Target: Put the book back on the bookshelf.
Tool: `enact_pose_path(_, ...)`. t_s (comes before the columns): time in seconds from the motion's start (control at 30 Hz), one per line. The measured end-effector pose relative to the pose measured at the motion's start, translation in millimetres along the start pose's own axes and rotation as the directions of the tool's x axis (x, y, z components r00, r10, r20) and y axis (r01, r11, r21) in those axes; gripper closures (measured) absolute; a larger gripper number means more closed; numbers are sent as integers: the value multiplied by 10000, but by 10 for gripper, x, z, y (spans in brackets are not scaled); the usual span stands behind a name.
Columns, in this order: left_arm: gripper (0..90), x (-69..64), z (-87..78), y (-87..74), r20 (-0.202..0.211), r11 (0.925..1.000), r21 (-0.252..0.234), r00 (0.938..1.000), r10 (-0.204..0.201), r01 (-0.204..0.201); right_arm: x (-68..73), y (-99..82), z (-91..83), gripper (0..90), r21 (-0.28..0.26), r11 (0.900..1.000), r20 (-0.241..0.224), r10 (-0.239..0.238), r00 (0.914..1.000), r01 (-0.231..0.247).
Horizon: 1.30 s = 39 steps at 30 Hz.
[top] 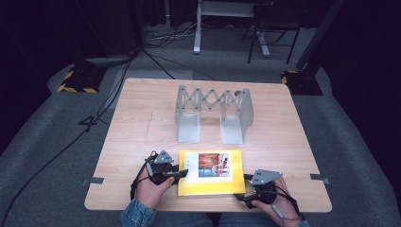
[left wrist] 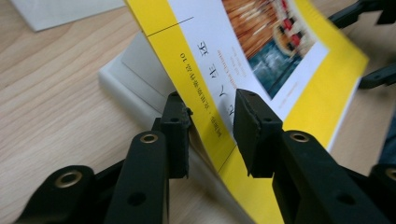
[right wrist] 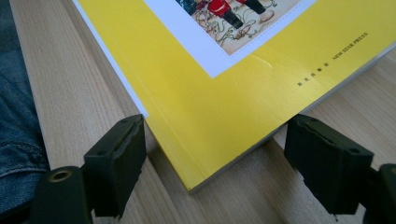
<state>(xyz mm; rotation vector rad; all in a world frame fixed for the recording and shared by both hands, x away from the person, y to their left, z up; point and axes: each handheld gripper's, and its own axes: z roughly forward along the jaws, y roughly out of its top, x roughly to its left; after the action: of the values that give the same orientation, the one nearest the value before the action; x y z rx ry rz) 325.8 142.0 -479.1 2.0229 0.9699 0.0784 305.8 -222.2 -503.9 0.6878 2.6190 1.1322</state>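
While the yellow book [top: 211,173] lay near the table's [top: 142,123] six-o'clock edge in the high view, the left gripper [top: 182,173] had reached its nine-o'clock edge and the right gripper [top: 242,197] sat at its corner toward five o'clock. A metal bookend rack [top: 213,112] stood at twelve o'clock from the book, well apart from it, with bare wood between them. The step in hand looked like lifting the front cover or raising the book by that edge, perhaps to stand it in the rack.

Seen from the left gripper view, the cover [left wrist: 243,70] was raised off the white pages [left wrist: 135,65], and the jaws straddled its edge, one under and one over. The under pad sat against it; a narrow gap seemed to remain at the upper pad, so the left gripper counted as not yet clamped.

Seen from the right gripper view, the jaws stood wide apart, holding nothing, the book's corner [right wrist: 196,184] between them and touching neither pad. The table's near edge ran close at nine o'clock, a denim-clad leg [right wrist: 18,135] beyond it, so room there was short.

Next, I judged, the left jaws needed to finish closing on the cover.
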Motion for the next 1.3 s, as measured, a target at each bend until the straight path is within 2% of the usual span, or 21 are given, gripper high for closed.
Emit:
enact_pose_path(0.03, 707, -1, -1, 3, 37, 10000, -49, 10000, 77, -76, 0, -2, 0, 212, -19, 10000, -8, -5, 10000, 5)
enact_pose_path(0.17, 758, 10, 5, -12, 196, 9999, -86, 9997, -144, 146, 1, -9, 1, 211, -72, 10000, 2, -18, 10000, 19)
enact_pose_path(0.3, 821, 2, -13, -7, 310, 9998, -77, 9993, -193, 196, 5, -16, 2, 208, -138, 9999, 38, 12, 10000, -11)
enact_pose_path(0.37, 859, -17, -64, 15, 616, 9993, -152, 9976, -317, 327, 10, -18, 3, 208, -164, 9999, 77, 41, 10000, -39)
enact_pose_path(0.4, 873, -17, -64, 15, 616, 9993, -152, 9976, -317, 327, 13, -16, 1, 208, -135, 9999, 80, 68, 9999, -67)
enact_pose_path(0.5, 884, -66, -110, 56, 777, 9996, -180, 9967, -212, 227, 15, -8, -4, 209, -49, 10000, 131, 77, 9999, -76)
enact_pose_path(0.53, 886, -93, -135, 79, 854, 9996, -188, 9961, -217, 234, 19, -6, -15, 204, -9, 10000, 276, 21, 9996, -21)
enact_pose_path(0.6, 887, -96, -154, 92, 987, 9993, -225, 9948, -261, 285, 23, -8, -22, 203, -4, 10000, 330, 14, 9995, -14)
enact_pose_path(0.67, 888, -108, -191, 122, 1287, 9985, -357, 9910, -370, 419, 22, -16, -57, 200, -48, 10000, 506, -16, 9987, 19)
enact_pose_path(0.7, 889, -141, -227, 172, 1334, 9990, -397, 9909, -169, 223, 21, -18, -108, 195, -140, 9999, 618, 95, 9980, -86)
enact_pose_path(0.77, 889, -162, -237, 188, 1335, 9990, -392, 9909, -145, 199, 21, -16, -137, 193, -250, 9996, 718, 143, 9973, -126)
enact_pose_path(0.8, 889, -195, -255, 220, 1288, 9993, -366, 9917, -15, 63, 21, -12, -162, 191, -337, 9994, 807, 138, 9966, -111)
enact_pose_path(0.83, 889, -215, -269, 246, 1252, 9992, -396, 9920, 141, -92, 36, 11, -240, 191, -656, 9978, 1100, 165, 9938, -93)
enact_pose_path(0.9, 889, -253, -296, 292, 1282, 9991, -375, 9914, 242, -196, 42, 21, -264, 190, -776, 9970, 1198, 152, 9927, -59)
enact_pose_path(0.93, 889, -272, -309, 317, 1275, 9987, -420, 9912, 347, -295, 69, 53, -312, 187, -1038, 9946, 1346, 82, 9909, 59)
enact_pose_path(1.07, 889, -342, -324, 421, 1370, 9982, -410, 9893, 501, -448, 130, 130, -335, 187, -1230, 9914, 1334, -271, 9907, 436)
enact_pose_path(1.3, 889, -392, -355, 526, 1631, 9975, -425, 9847, 619, -557, 146, 197, -305, 173, -1355, 9893, 1303, -367, 9908, 544)
